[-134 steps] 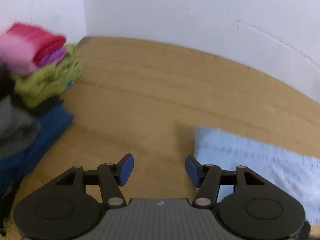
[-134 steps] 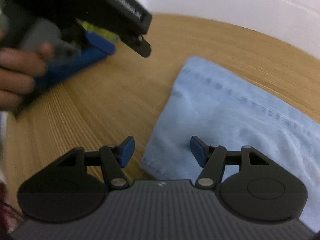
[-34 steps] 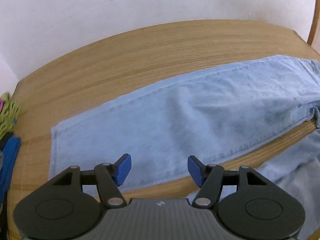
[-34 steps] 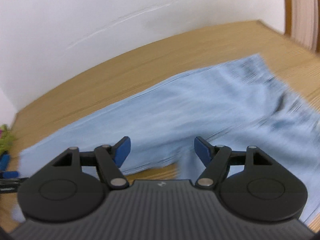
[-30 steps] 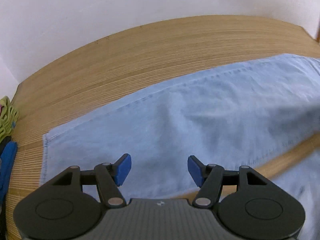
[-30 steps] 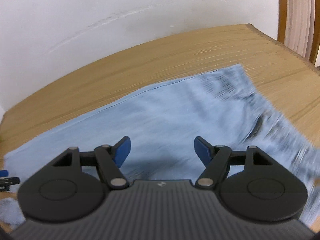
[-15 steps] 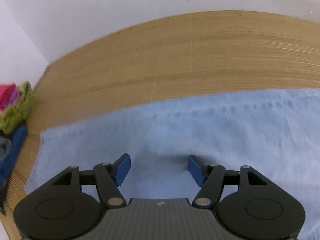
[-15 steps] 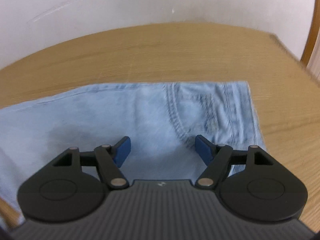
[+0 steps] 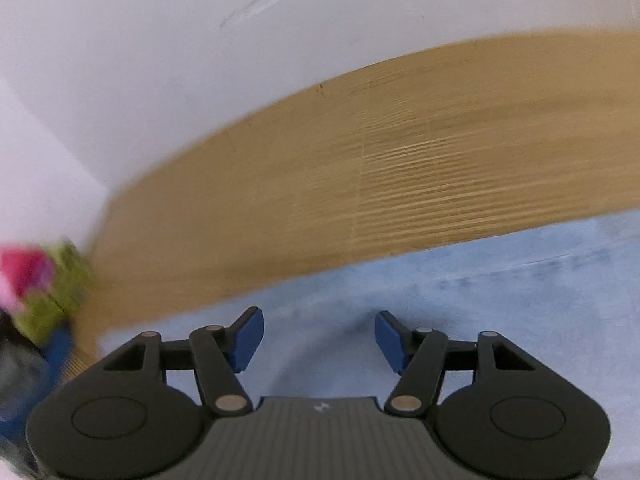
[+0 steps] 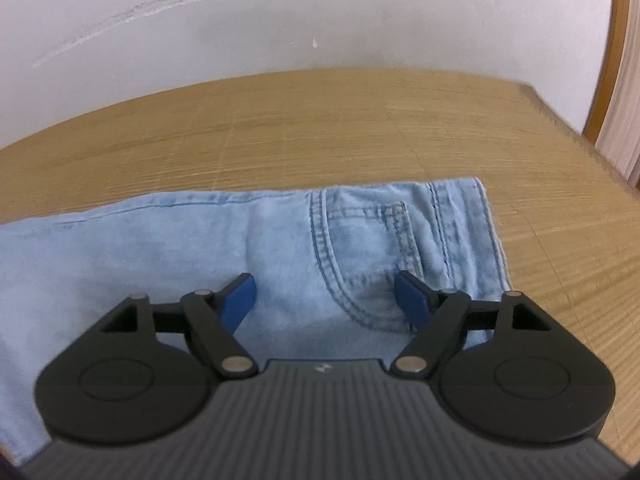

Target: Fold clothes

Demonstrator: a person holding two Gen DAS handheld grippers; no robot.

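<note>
Light blue jeans (image 10: 168, 248) lie flat on the wooden table (image 10: 320, 128). The right wrist view shows their waist end, with a stitched pocket (image 10: 360, 248) and the waistband at the right. My right gripper (image 10: 325, 294) hovers just over that pocket, its jaws opening and nothing pinched between the blue pads. The left wrist view shows the leg end of the jeans (image 9: 460, 300) running off to the right. My left gripper (image 9: 319, 338) stands open low over that leg near its hem, gripping nothing.
A blurred pile of folded clothes (image 9: 36, 292), pink, green and dark blue, sits at the table's left end. A white wall (image 10: 280, 16) backs the table. A wooden frame (image 10: 608, 60) rises past the right end. Bare wood (image 9: 400, 168) lies behind the jeans.
Both grippers have swung apart along the jeans and sunk lower: the left toward the hem and the clothes pile, the right onto the waist pocket. The right jaws have widened.
</note>
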